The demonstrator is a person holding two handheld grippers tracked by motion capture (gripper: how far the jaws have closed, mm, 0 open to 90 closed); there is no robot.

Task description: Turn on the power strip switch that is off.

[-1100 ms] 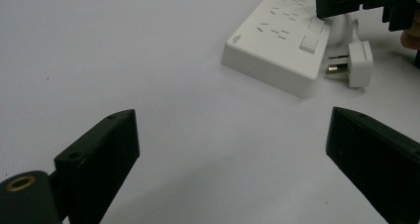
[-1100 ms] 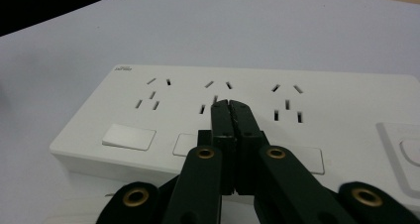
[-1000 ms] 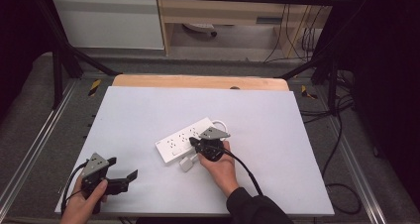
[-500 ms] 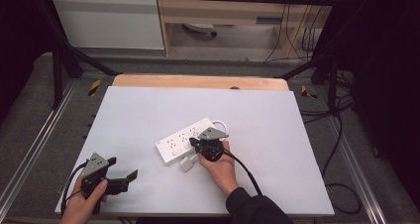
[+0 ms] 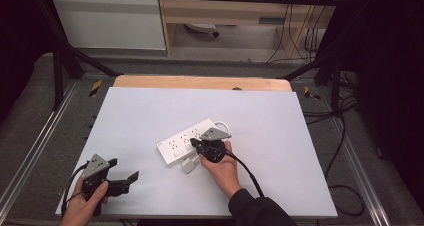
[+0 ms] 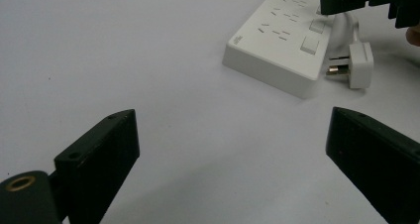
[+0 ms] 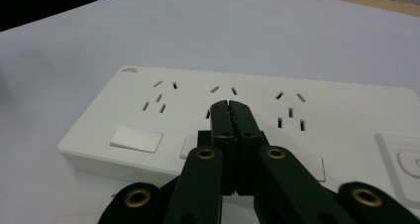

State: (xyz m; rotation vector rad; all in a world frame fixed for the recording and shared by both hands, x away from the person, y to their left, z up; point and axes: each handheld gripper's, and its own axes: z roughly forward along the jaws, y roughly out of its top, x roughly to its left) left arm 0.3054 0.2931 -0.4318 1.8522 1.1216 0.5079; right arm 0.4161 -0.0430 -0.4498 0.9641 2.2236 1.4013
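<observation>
White power strip (image 5: pixel 191 141), a flat rectangular block of smooth matte plastic with rounded edges, lying on the pale grey worktop (image 5: pixel 280 136) directly beneath the tip of the right tongs (image 5: pixel 196 145). In the right gripper view the strip (image 7: pixel 277 120) shows three groups of narrow socket slots in a row, with flat rectangular rocker switches along the edge nearer the tongs; its far right end is cut off by the frame. Right tongs (image 7: pixel 231 116): black jaws pressed together with nothing between them, tips over the middle socket group; whether they touch the surface cannot be made out. A white plug (image 6: pixel 357 60) with metal prongs lies just beside the strip (image 6: pixel 282 45), on the side nearer the right hand (image 5: pixel 220 168); its cord is partly hidden behind that hand. Left tongs (image 5: pixel 125 182): jaws wide apart and empty, resting low over bare worktop (image 6: pixel 148 60), well apart from the strip, which lies ahead and to their right. Left hand (image 5: pixel 85 206) partly cut off at the bottom edge
</observation>
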